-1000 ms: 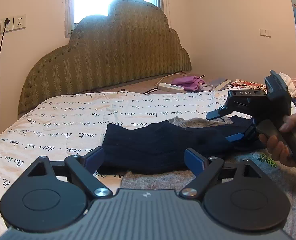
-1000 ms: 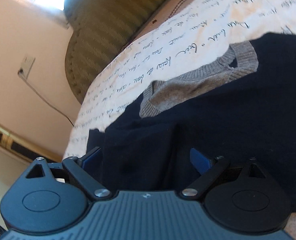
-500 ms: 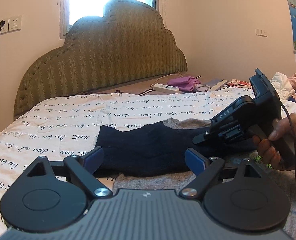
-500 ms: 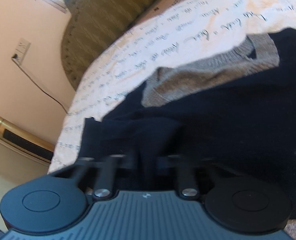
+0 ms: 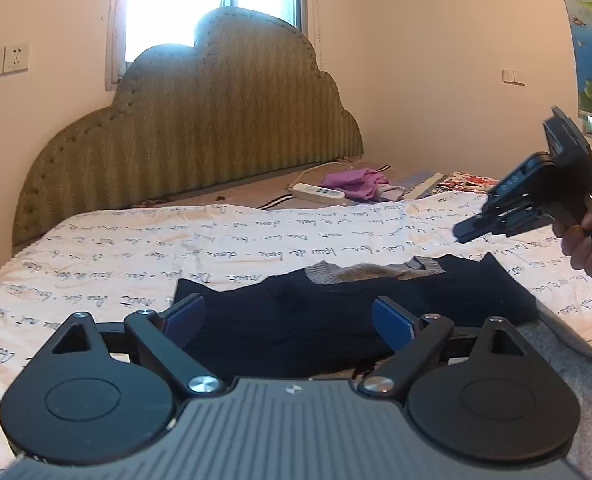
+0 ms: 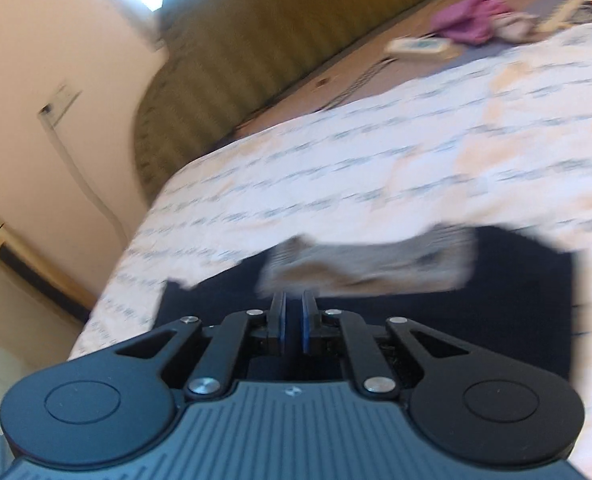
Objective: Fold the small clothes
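Note:
A dark navy garment (image 5: pixel 336 312) with a grey knit collar (image 5: pixel 372 272) lies folded on the bed's white sheet with script print (image 5: pixel 176 248). My left gripper (image 5: pixel 288 316) is open, low over the garment's near edge, and holds nothing. My right gripper (image 5: pixel 466 232) is up in the air at the right, above the garment's right end, with its jaws together and nothing between them. In the right wrist view the right gripper (image 6: pixel 294 308) is shut and empty above the blurred navy garment (image 6: pixel 416 320) and its grey collar (image 6: pixel 368 264).
A grey knit cloth (image 5: pixel 576 368) lies under the garment at the near right. A white power strip (image 5: pixel 318 193) and a purple cloth (image 5: pixel 356 182) lie near the green padded headboard (image 5: pixel 200 140). The bed's left edge drops off beside the wall.
My right gripper closed, then lifted up and to the right away from the navy garment, empty. The garment now lies flatter. My left gripper stayed open near the garment's front edge.

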The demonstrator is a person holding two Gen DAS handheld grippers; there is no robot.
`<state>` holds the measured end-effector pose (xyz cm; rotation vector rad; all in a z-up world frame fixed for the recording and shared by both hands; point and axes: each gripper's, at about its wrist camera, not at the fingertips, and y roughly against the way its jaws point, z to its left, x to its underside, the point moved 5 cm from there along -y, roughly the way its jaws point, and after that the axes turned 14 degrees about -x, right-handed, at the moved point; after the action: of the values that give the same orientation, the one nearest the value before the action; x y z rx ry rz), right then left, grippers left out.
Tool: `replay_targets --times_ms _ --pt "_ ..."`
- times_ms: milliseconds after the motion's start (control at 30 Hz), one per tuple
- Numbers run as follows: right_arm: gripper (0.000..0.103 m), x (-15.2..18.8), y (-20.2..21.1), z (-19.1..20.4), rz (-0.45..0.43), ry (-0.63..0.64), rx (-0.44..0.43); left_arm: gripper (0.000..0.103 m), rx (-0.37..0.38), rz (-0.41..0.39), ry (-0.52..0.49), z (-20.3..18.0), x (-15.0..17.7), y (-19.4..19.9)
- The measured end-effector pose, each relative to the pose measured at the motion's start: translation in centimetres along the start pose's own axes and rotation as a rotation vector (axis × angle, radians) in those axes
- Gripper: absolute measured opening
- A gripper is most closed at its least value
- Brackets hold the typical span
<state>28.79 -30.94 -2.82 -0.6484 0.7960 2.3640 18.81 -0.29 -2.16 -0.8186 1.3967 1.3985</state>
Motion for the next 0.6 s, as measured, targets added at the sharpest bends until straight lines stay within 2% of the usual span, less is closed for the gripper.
replay_targets --times_ms 100,233,400,600 --pt "0.008 -0.3 3.1 -3.7 -0.049 -0.105 0.026 0.092 0.014 0.013 0.005 -1.0 0.1 -0.7" --pt "0.011 1.9 2.7 -6.2 -0.057 -0.265 -0.088 0.092 0.034 0.025 0.010 -2.0 0.3 -0.8" --pt "0.011 4.2 -2.2 -4.3 0.030 -0.255 -0.141 0.093 0.036 0.025 -0.021 -2.6 0.7 -0.5" --pt "0.012 5.2 -6.5 -2.4 0.098 -0.247 -0.153 0.096 0.026 0.046 -0.002 -2.0 1.4 -0.9"
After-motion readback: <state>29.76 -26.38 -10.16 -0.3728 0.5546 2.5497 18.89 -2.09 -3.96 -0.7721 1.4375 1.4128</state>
